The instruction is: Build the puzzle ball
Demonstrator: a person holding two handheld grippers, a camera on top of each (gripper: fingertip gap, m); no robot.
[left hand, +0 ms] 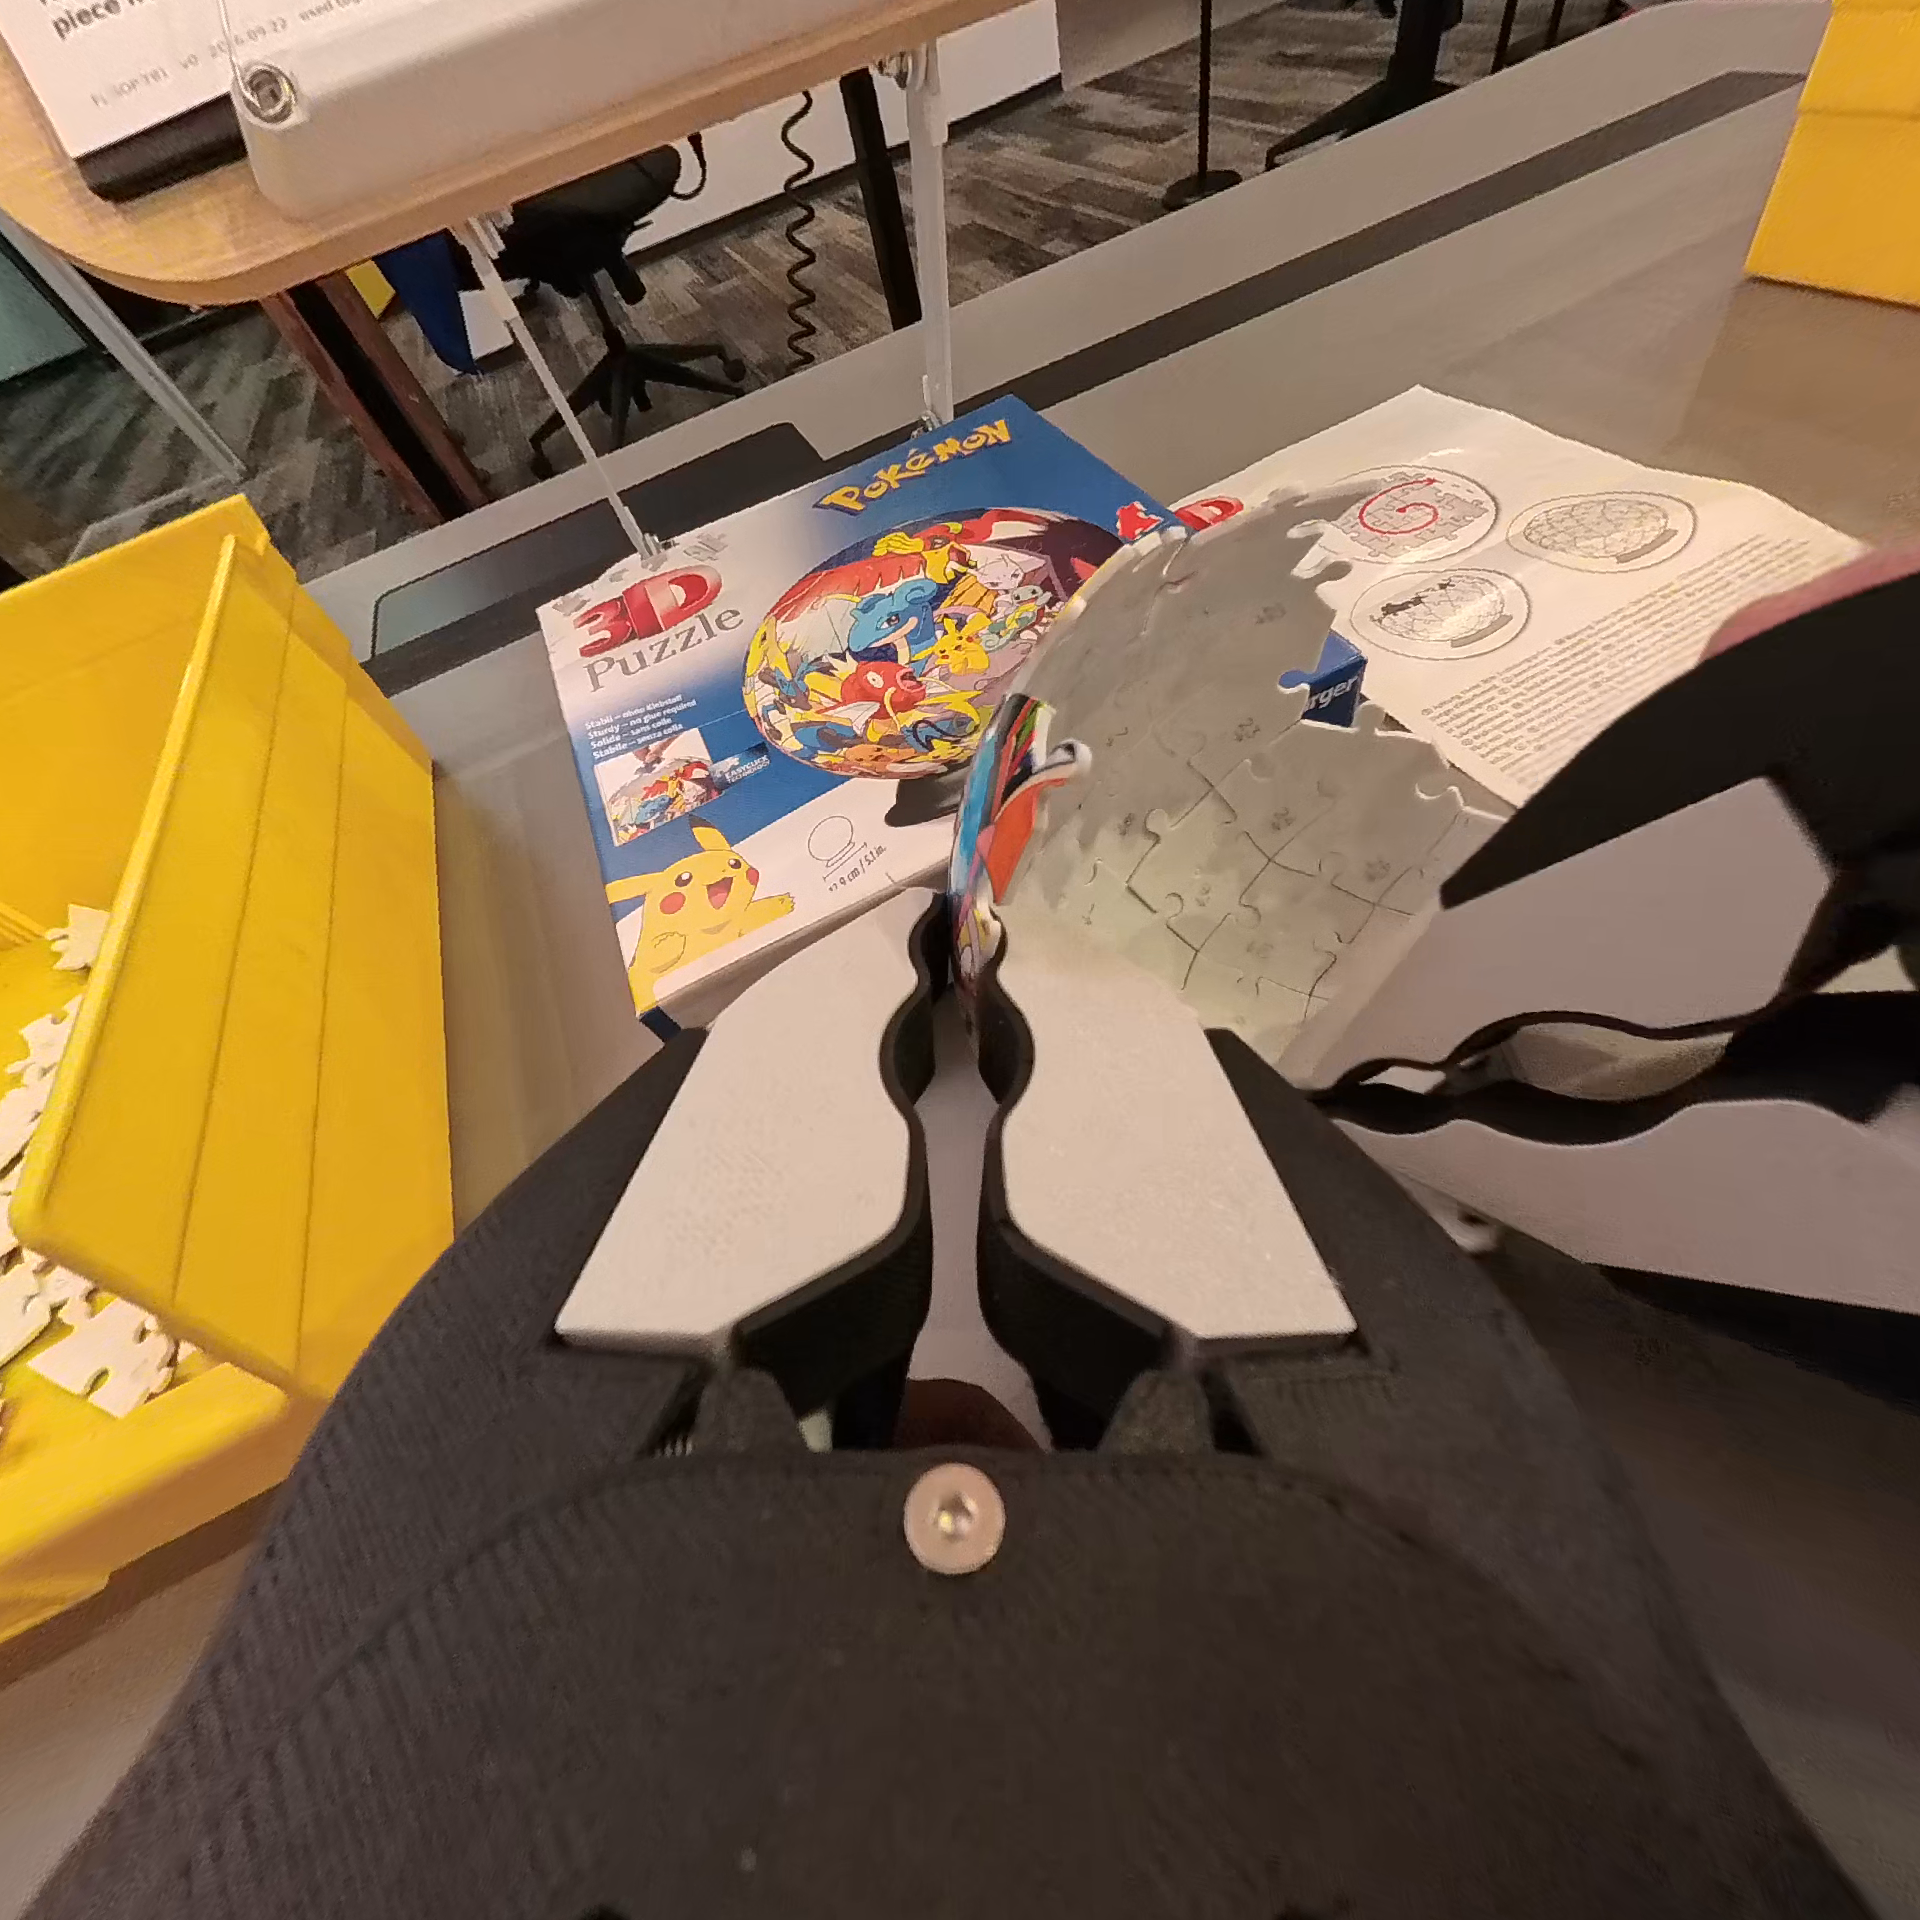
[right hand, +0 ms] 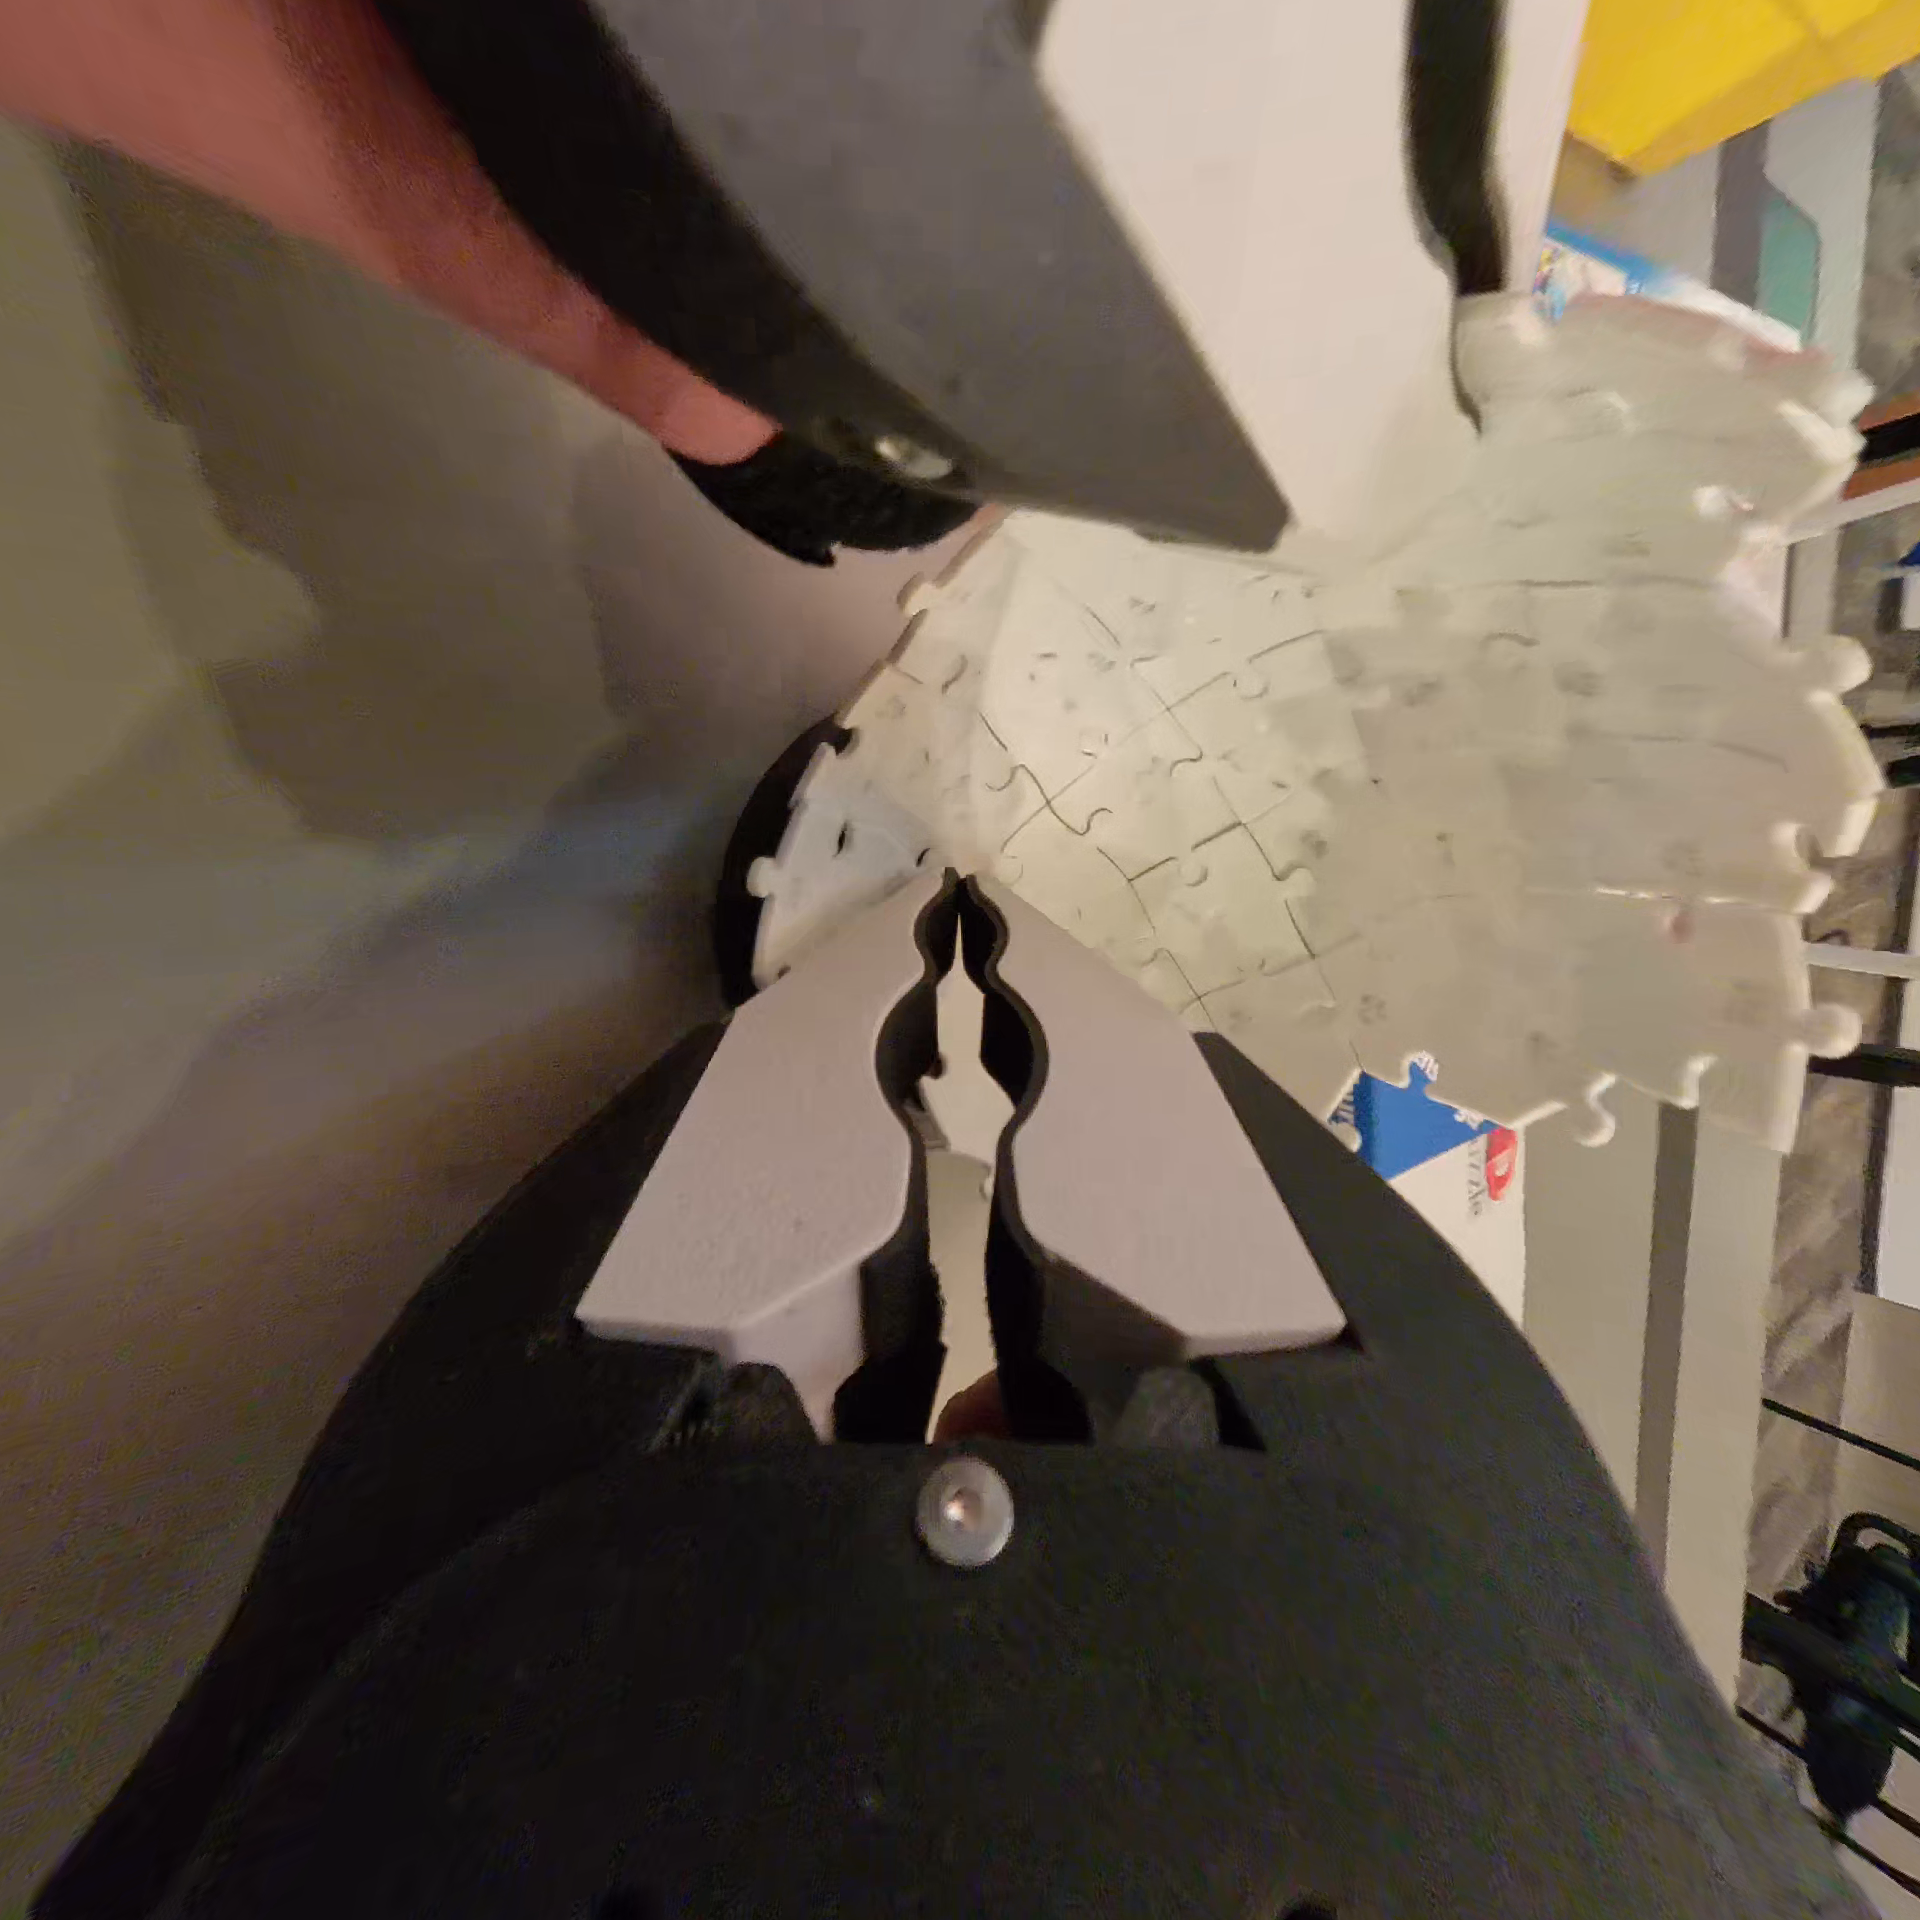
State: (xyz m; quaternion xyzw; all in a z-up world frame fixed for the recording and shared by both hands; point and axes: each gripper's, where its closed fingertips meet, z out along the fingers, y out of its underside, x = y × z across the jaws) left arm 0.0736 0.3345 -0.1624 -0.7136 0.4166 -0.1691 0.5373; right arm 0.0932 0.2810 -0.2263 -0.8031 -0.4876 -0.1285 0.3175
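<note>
The partly built puzzle ball is a curved shell held up above the table, with its white inner side facing me and a strip of its coloured outer side at the left rim. My left gripper is shut on the shell's lower left rim. My right gripper is shut, with its tips pinched at the rim of the shell. In the left wrist view its black finger comes in from the right against the shell. In the right wrist view the left gripper and a fingertip are above the shell.
A yellow bin with several loose white pieces stands at the left. The puzzle's box lies flat behind the shell, and an instruction sheet lies to its right. A yellow box stands at the far right. The left gripper's tips are roughly 9 cm from the right gripper's.
</note>
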